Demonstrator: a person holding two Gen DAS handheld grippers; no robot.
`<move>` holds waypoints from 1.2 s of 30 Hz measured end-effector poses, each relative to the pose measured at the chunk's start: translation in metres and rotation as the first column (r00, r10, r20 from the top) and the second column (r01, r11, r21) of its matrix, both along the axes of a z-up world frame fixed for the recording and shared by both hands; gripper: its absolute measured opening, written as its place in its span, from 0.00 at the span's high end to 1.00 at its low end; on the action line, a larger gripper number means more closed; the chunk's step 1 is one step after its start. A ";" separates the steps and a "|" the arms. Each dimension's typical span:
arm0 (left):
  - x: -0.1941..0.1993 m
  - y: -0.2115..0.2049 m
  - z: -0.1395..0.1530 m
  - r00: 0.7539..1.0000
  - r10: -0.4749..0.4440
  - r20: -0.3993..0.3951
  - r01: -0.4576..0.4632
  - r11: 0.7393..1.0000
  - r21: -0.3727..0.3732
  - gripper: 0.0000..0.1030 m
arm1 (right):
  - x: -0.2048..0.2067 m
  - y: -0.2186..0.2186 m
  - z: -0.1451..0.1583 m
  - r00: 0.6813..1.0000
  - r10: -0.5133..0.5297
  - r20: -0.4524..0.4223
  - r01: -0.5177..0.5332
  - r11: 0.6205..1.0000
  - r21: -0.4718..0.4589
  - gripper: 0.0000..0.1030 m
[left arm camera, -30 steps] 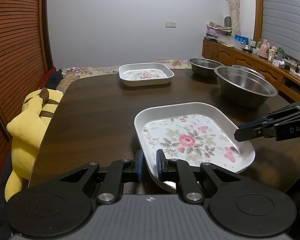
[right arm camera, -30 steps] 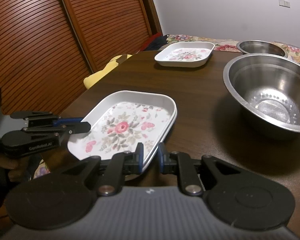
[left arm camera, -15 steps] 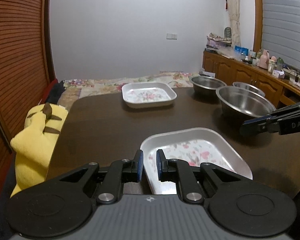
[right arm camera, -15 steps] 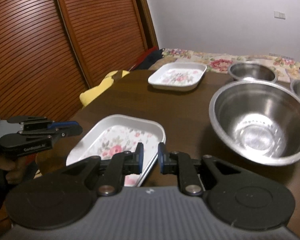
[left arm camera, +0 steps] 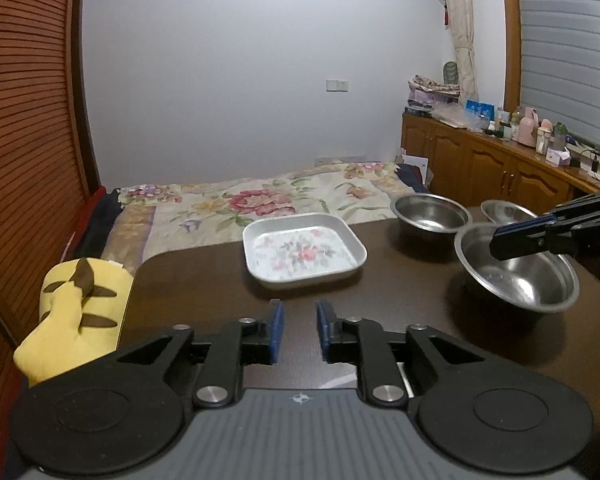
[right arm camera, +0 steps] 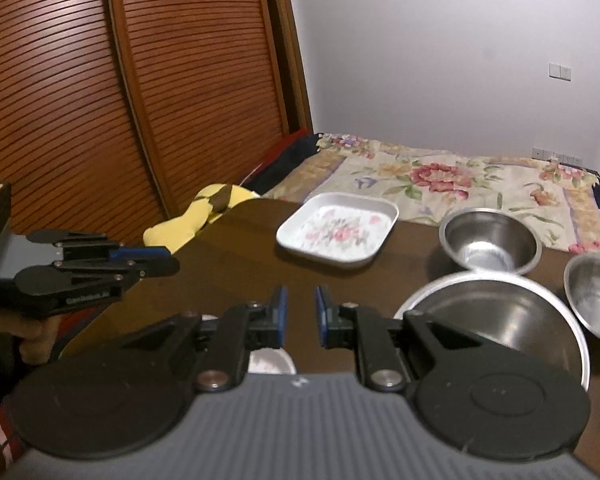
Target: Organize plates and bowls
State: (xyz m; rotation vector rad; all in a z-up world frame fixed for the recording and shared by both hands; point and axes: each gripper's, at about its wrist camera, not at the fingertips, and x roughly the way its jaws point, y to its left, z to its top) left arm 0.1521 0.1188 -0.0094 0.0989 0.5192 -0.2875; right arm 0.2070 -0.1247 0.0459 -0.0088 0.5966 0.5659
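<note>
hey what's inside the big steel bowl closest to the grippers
The big steel bowl looks empty: only bare shiny metal and reflections show. In both views a tool body hides part of its inside, so that part can't be checked.

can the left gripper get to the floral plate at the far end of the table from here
Probably yes. From the left gripper, only bare dark table lies before the floral plate. The steel bowls sit off to the right. Its jaws are opening with nothing between them.
</note>
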 end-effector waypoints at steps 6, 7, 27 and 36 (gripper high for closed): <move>0.034 -0.007 0.012 1.000 -0.006 -0.003 0.006 1.000 0.012 0.67 | 0.030 0.003 0.007 1.000 0.009 -0.017 -0.009 1.000 0.007 0.83; 0.039 -0.007 0.013 1.000 -0.006 -0.005 0.006 1.000 0.010 0.66 | 0.037 0.004 0.009 1.000 0.008 -0.021 -0.008 1.000 0.008 0.83; 0.159 0.006 -0.014 0.992 0.013 -0.125 -0.016 1.000 -0.020 0.58 | 0.161 0.030 -0.017 0.987 -0.010 -0.159 -0.005 0.996 -0.094 0.70; 0.191 0.014 -0.039 0.983 0.015 -0.185 -0.019 1.000 -0.022 0.59 | 0.202 0.027 -0.047 0.965 -0.059 -0.255 0.020 0.988 -0.154 0.70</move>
